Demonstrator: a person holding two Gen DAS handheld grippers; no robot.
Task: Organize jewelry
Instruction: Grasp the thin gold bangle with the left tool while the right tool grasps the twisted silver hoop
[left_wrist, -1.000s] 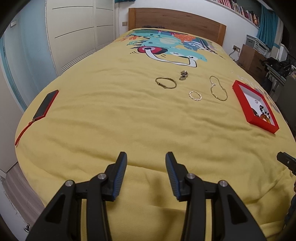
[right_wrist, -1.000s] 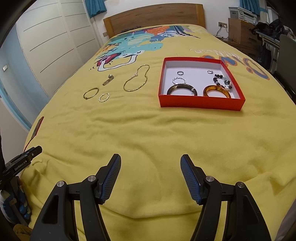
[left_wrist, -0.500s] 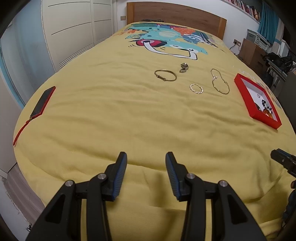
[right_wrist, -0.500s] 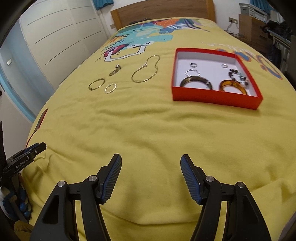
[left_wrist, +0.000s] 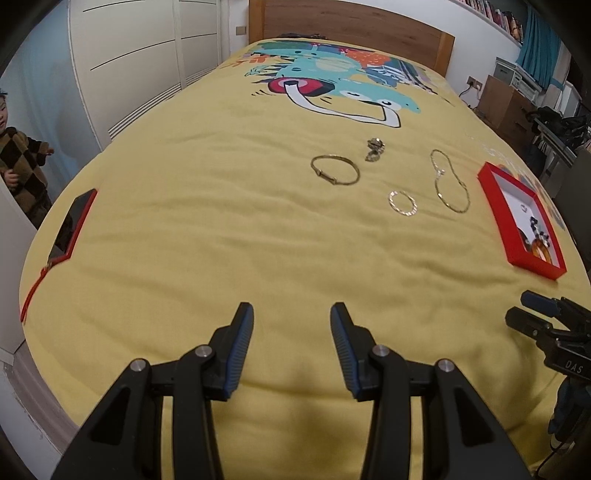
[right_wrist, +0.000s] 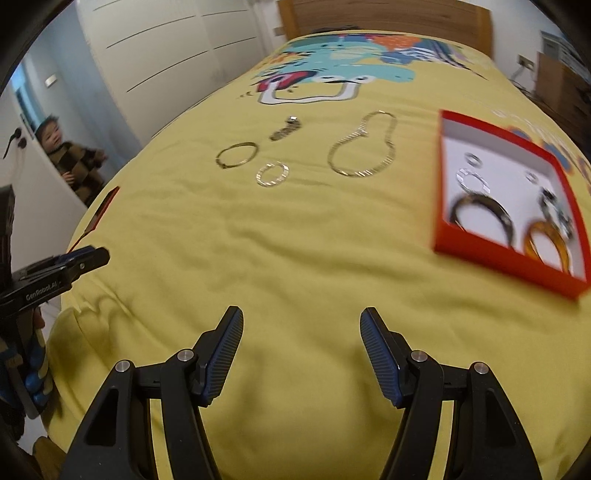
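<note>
On the yellow bedspread lie a gold bangle (left_wrist: 335, 174) (right_wrist: 236, 155), a small silver hoop (left_wrist: 402, 202) (right_wrist: 272, 174), a gold chain necklace (left_wrist: 448, 181) (right_wrist: 364, 146) and a small silver clump of chain (left_wrist: 374, 148) (right_wrist: 284, 129). A red box (left_wrist: 496, 206) (right_wrist: 506, 258) at the right holds several bracelets and rings. My left gripper (left_wrist: 291, 328) is open and empty over the near edge of the bed. My right gripper (right_wrist: 301, 332) is open and empty, also near the bed's front edge, well short of the jewelry.
A phone in a red case (left_wrist: 70, 225) lies at the bed's left edge. A child (right_wrist: 74, 162) stands by the white wardrobe at the left. A wooden headboard (left_wrist: 351, 26) is at the far end. Furniture and clutter stand to the right of the bed.
Both grippers have moved forward over the bed toward the jewelry, which looks nearer. The right view has swung left, so the red box sits further right. A child has come into view.
</note>
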